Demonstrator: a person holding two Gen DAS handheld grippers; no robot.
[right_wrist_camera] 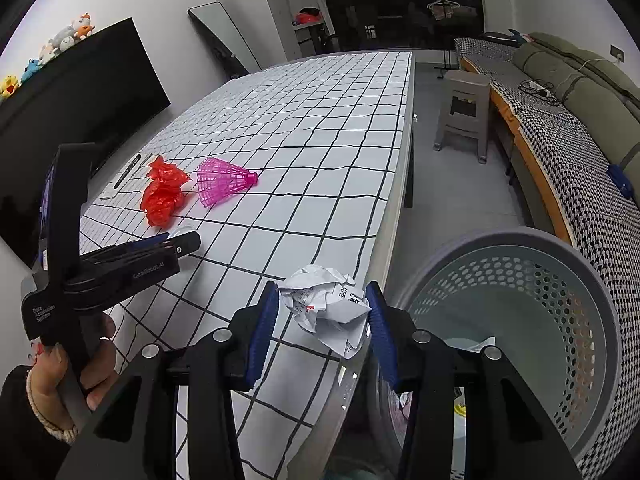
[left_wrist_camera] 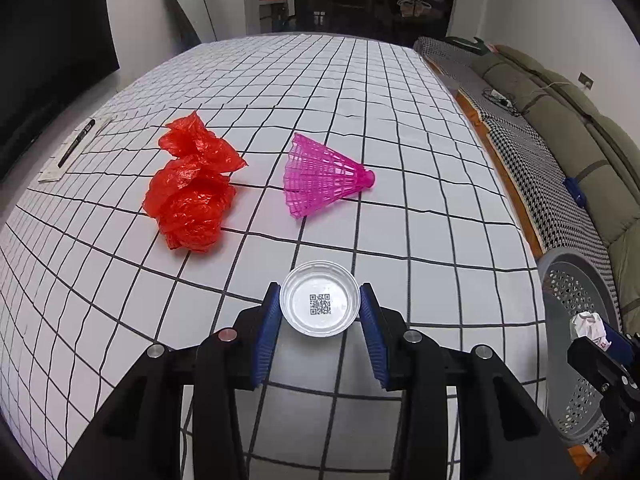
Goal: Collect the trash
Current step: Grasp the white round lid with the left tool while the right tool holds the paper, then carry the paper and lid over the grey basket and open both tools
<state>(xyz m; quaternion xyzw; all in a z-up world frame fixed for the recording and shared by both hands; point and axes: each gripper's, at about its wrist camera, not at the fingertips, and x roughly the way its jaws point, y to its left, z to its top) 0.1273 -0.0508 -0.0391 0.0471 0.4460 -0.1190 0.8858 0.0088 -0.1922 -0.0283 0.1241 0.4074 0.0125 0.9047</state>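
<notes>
My left gripper (left_wrist_camera: 320,310) is shut on a small clear plastic lid (left_wrist_camera: 319,304) with a QR code, just above the checked tablecloth (left_wrist_camera: 440,160). Beyond it lie a crumpled red plastic bag (left_wrist_camera: 192,184) and a pink shuttlecock (left_wrist_camera: 320,176). My right gripper (right_wrist_camera: 324,312) is shut on a crumpled white paper ball (right_wrist_camera: 328,306), held over the table's right edge beside the grey perforated trash basket (right_wrist_camera: 520,320). The left gripper (right_wrist_camera: 160,248), the red bag (right_wrist_camera: 162,194) and the shuttlecock (right_wrist_camera: 222,180) also show in the right wrist view.
A black pen (left_wrist_camera: 76,142) lies on paper at the table's left edge. The basket (left_wrist_camera: 576,340) stands on the floor right of the table. A grey stool (right_wrist_camera: 464,112) and a sofa (right_wrist_camera: 580,128) stand further right. A dark TV (right_wrist_camera: 80,120) is on the left.
</notes>
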